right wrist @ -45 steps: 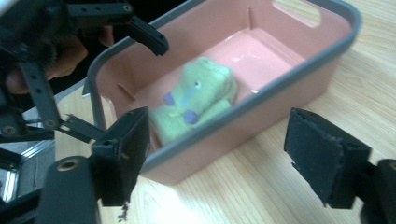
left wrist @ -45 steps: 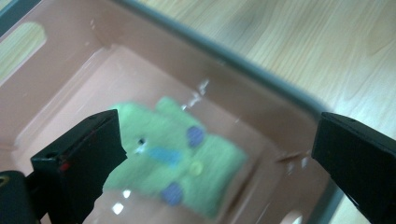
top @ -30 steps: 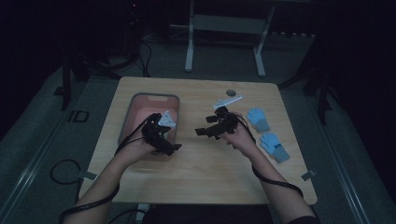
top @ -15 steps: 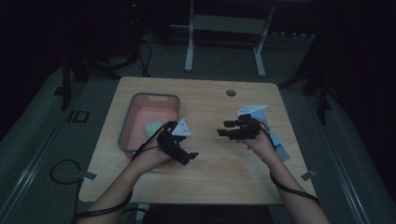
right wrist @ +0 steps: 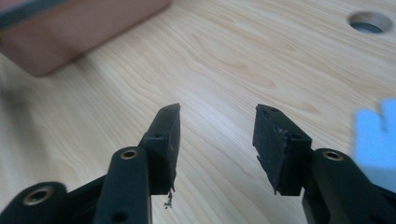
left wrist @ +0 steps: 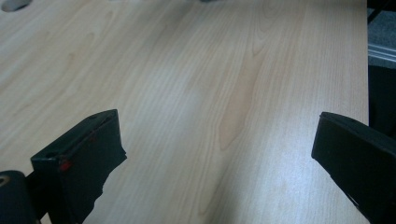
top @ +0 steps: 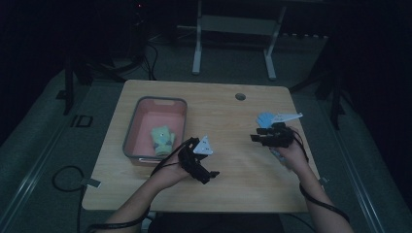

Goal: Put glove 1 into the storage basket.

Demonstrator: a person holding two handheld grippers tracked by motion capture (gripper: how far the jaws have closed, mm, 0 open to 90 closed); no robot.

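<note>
Just past the right hand-held gripper point(top: 255, 137), on the far side of its body: a blue piece point(top: 265, 119), flat on the counter point(top: 228, 194). Pale sky blue, soft-looking, matte, with short rounded lobes along one edge, rather like stubby fingers. Partly hidden behind the hand-held gripper's grey plate in the high view. Seen again off to the right of the same hand-held gripper point(right wrist: 217, 126) in its own view, as a blurred blue patch point(right wrist: 373, 140) with a notch in its top edge. Too blurred there to tell its texture. Close to the jaws but not between them and not touched by either.

Right jaws about halfway apart, having just been closing, with bare wood and nothing else between them. Held low over the counter and aimed toward the pink tray point(right wrist: 79, 32) farther ahead to the left. Round hole point(right wrist: 371, 21) in the wood ahead to the right.

Left hand-held gripper point(top: 210, 175) nearer the counter's front edge, well apart from the blue piece. Jaws spread wide point(left wrist: 219, 154), gripping nothing, with plain wood grain between them.

Beyond the left hand-held gripper: the grey-rimmed tray point(top: 130, 141), holding a pale green piece point(top: 163, 140) of a similar lobed shape, lying flat near its nearer end.
</note>
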